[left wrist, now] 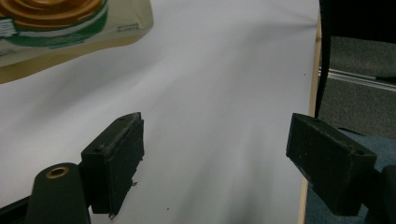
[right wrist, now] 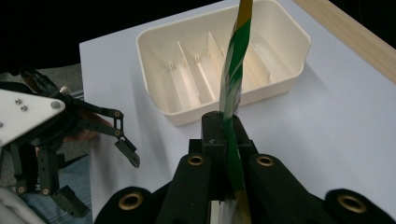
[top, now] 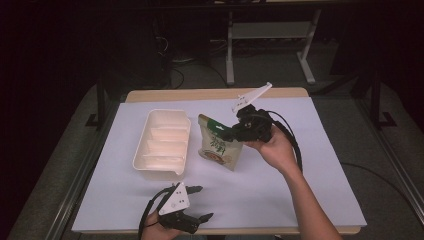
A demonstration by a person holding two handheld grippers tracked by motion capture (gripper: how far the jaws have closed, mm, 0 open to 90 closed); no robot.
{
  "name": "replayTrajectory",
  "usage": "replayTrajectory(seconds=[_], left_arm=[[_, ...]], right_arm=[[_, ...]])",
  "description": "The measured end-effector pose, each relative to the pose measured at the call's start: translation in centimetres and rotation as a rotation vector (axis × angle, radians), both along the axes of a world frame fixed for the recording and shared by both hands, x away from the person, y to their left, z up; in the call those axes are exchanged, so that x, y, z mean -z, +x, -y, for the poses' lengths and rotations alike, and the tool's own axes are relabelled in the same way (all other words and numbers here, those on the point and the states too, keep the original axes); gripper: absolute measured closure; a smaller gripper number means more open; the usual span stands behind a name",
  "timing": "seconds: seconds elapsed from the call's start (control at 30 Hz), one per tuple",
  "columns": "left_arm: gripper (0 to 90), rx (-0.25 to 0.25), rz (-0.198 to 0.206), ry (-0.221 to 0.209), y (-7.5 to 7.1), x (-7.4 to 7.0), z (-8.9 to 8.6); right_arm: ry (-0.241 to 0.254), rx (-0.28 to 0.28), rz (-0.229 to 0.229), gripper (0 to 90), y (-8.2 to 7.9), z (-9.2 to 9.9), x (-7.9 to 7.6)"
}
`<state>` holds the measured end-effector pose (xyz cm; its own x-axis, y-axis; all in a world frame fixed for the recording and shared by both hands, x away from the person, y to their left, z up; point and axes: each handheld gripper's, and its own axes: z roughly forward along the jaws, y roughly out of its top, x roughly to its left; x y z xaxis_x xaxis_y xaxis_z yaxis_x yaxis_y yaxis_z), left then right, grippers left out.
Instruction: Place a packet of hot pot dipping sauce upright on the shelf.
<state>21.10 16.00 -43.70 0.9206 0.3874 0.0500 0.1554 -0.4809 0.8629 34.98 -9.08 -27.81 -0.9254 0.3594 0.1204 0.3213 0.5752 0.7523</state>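
Jaws of the right gripper (top: 226, 133) clamp the green top edge of a snack pouch (top: 218, 144), held just right of centre in the high view, seemingly lifted off the white table cover (top: 280, 185) (contact unclear). Left gripper (top: 200, 202) at bottom centre, jaws spread wide, nothing between them. Cream divided tray (top: 162, 145) sits left of the pouch.

Glossy printed plastic snack pouch in green and cream (top: 220, 147), smooth cream plastic divided tray (top: 162, 142) with a soft sheen, matt white paper-like sheet (top: 280, 185) over a pale wooden tabletop (top: 210, 93), and matt black, scuffed pads (left wrist: 114, 161) on the left gripper (left wrist: 219, 163)
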Motion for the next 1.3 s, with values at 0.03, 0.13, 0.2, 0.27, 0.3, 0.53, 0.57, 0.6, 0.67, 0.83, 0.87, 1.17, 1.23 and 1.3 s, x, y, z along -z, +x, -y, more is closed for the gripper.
replayTrajectory(seconds=[0.03,0.13,0.2,0.27,0.3,0.53,0.57,0.6,0.67,0.83,0.87,1.17,1.23,1.3], left_arm=[[18.5,0.0,0.0,-0.001,0.0,0.0,0.0],[18.5,0.001,0.0,-0.001,0.0,0.0,0.0],[18.5,0.002,0.001,-0.001,0.0,0.0,0.0],[18.5,0.002,0.004,0.002,0.0,0.0,0.0],[18.5,0.002,0.004,0.002,0.0,0.0,0.0],[18.5,0.002,0.008,0.005,0.0,0.0,0.0],[18.5,0.003,0.009,0.006,0.0,0.0,0.0],[18.5,0.003,0.01,0.006,0.0,-0.1,0.0],[18.5,0.004,0.009,0.006,0.0,-0.1,0.0],[18.5,0.006,0.011,0.008,0.0,-0.1,0.0],[18.5,0.006,0.011,0.008,0.0,-0.1,0.0],[18.5,0.004,0.007,0.004,0.0,-0.1,0.0],[18.5,0.006,0.009,0.005,-0.1,-0.1,0.0],[18.5,0.006,0.009,0.005,-0.1,-0.1,0.0]], right_arm=[[-0.003,-0.006,0.003,89.7,0.1,-0.2,-0.1],[0.002,-0.012,0.002,89.8,0.4,-0.8,-0.3],[0.006,-0.02,0.001,89.7,0.7,-1.3,-0.5],[0.006,-0.033,0.007,89.7,1.1,-2.1,-0.8],[0.009,-0.038,0.004,89.7,1.2,-2.4,-0.9],[0.015,-0.068,0.006,89.7,2.0,-4.2,-1.5],[0.017,-0.071,0.004,89.7,2.1,-4.4,-1.6],[0.019,-0.079,0.005,89.7,2.4,-4.9,-1.8],[0.02,-0.085,0.003,89.7,2.6,-5.5,-1.9],[0.034,-0.098,-0.002,89.7,3.1,-6.6,-2.1],[0.034,-0.098,-0.002,89.7,3.1,-6.6,-2.1],[0.046,-0.122,-0.008,89.7,3.9,-8.7,-2.2],[0.045,-0.124,-0.007,89.7,3.9,-8.9,-2.2],[0.04,-0.13,-0.008,89.7,4.1,-9.7,-2.1]])
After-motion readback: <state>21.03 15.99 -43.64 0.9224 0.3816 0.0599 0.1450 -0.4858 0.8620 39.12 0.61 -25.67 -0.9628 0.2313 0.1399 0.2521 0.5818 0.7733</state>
